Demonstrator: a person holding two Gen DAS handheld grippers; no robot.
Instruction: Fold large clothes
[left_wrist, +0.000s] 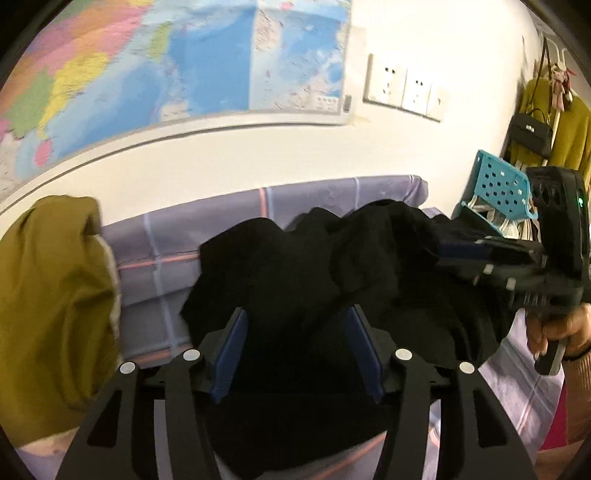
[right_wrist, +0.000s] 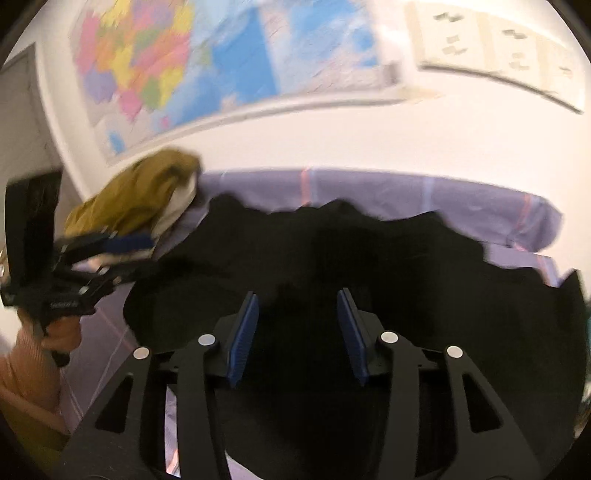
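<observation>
A crumpled black garment (left_wrist: 295, 266) (right_wrist: 369, 258) lies spread on a bed with a purple plaid sheet (left_wrist: 166, 240) (right_wrist: 406, 192). My left gripper (left_wrist: 295, 332) hovers just above its near part, jaws apart, the blue pads (left_wrist: 229, 354) not pressing any cloth. It also shows at the left edge of the right wrist view as the left gripper (right_wrist: 136, 254), open. My right gripper (right_wrist: 297, 325) hangs over the middle of the black cloth, jaws apart and pads (right_wrist: 352, 336) bare. From the left wrist view the right gripper (left_wrist: 450, 262) sits at the garment's right side.
An olive garment (left_wrist: 48, 295) (right_wrist: 140, 192) is heaped at the bed's left end. A turquoise perforated basket (left_wrist: 498, 184) stands beyond the right end. The wall behind carries a map (left_wrist: 184, 55) and sockets (left_wrist: 402, 88). A black handbag (left_wrist: 532, 133) hangs at far right.
</observation>
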